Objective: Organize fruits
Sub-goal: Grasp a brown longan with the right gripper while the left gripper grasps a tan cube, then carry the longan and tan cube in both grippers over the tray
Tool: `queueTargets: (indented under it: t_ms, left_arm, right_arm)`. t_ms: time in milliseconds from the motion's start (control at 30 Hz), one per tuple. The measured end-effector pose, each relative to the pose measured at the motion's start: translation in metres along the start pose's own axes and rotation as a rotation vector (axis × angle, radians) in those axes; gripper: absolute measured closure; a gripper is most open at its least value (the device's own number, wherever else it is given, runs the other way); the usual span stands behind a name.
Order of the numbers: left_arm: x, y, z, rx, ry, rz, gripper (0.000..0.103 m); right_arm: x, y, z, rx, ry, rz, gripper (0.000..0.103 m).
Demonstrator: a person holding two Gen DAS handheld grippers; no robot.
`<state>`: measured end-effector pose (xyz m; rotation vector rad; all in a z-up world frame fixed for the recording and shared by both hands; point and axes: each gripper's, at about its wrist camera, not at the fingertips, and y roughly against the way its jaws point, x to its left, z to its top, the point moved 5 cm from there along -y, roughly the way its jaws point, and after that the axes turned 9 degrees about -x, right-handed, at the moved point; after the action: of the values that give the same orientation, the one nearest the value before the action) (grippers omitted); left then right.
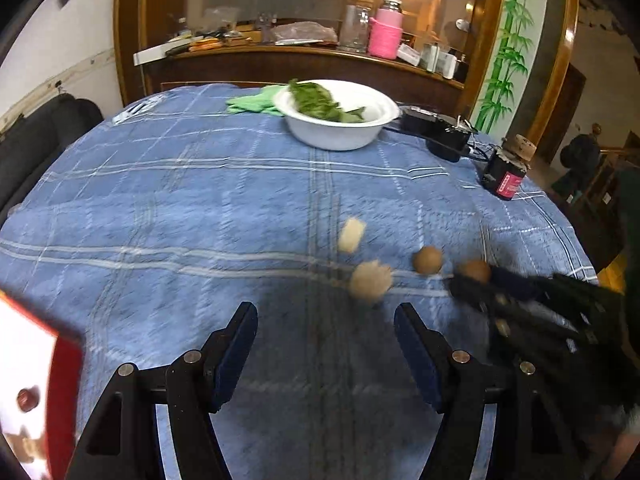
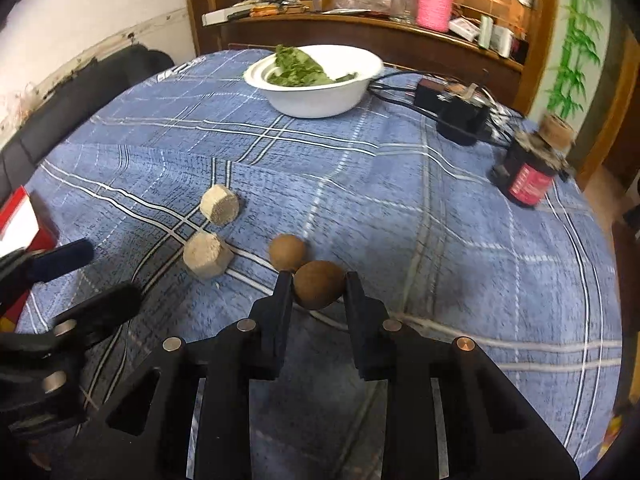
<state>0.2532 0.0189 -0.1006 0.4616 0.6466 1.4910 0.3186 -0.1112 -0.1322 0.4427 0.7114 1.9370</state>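
Fruits are seen on a blue plaid tablecloth [image 2: 400,208]; one round brown fruit [image 2: 319,285] is clamped between the closed-in jaws of the right gripper [image 2: 316,292], with a second round brown fruit [image 2: 286,251] touching it just behind. Two pale faceted blocks [image 2: 219,204] lie to their left; the left gripper [image 1: 326,318] is held above the cloth, jaws parted and empty. A white bowl of green leaves [image 2: 316,98] is set at the far side.

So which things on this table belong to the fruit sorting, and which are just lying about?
Job:
- two brown fruits, the first in the right hand-held gripper
- two pale chunks
- white bowl with greens, probably

Lying about:
- dark jar
- black adapter
- red box
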Motion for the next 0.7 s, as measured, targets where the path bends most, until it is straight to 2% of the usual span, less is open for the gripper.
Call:
queueTargets:
  t_ms: [67,133,200,233,267,433,700]
  left_arm:
    - [-0.012,-0.010,0.003,0.010,-0.004,-0.022,0.034]
    - [-0.018,-0.018,0.004,0.014,-0.017,-0.009,0.036]
    - [-0.023,-0.029,0.002,0.034,-0.039,-0.005,0.056]
    - [-0.023,-0.031,0.004,0.030,-0.059,0.038,0.072]
    - [-0.025,-0.031,0.005,0.033,-0.066,0.033,0.077]
    - [-0.022,-0.018,-0.001,0.024,-0.096,0.059,0.077]
    - [-0.012,0.041,-0.026,-0.004,-0.109,0.097,0.077]
  right_arm:
    - [-0.005,0.006,-0.003,-0.004,-0.018,-0.004,0.079]
    - [-0.011,0.015,-0.007,-0.008,-0.037,-0.009,0.079]
    - [-0.017,0.023,-0.010,-0.014,-0.050,-0.013,0.079]
    - [-0.020,0.027,-0.012,-0.019,-0.062,-0.015,0.079]
    - [-0.022,0.031,-0.013,-0.022,-0.073,-0.015,0.079]
    - [-0.021,0.045,-0.023,-0.023,-0.082,-0.014,0.079]
    - [-0.003,0.073,-0.046,-0.022,-0.091,-0.007,0.079]
